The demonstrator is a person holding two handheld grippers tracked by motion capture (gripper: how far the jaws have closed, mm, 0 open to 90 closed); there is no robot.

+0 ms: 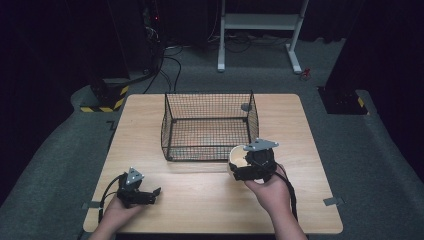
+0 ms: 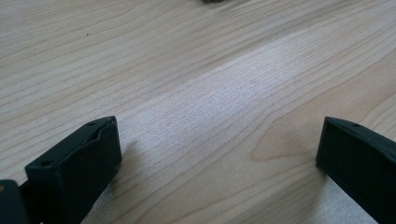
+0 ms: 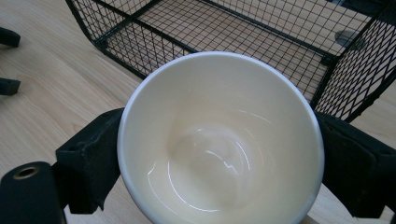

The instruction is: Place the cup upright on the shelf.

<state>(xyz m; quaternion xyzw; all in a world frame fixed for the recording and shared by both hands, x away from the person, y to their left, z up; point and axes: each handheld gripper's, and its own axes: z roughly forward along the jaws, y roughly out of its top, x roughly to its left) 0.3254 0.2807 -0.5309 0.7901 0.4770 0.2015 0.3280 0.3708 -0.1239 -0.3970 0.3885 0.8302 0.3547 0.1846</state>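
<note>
A cream-white cup (image 3: 219,140) sits between the two black jaws of my right gripper (image 3: 219,158), which press on its sides; its inside is empty. From above, the cup (image 1: 237,158) is just in front of the black wire basket (image 1: 210,125), near its front right corner, with my right gripper (image 1: 244,169) shut on it. My left gripper (image 1: 150,192) rests low over the table's front left, jaws wide apart. In the left gripper view its jaws (image 2: 215,154) frame bare wood with nothing between them.
The wire basket (image 3: 261,37) stands mid-table, open at the top and empty. The wooden table (image 1: 150,125) has bare room left and right of it. A white stand (image 1: 260,30) and cables lie on the floor beyond.
</note>
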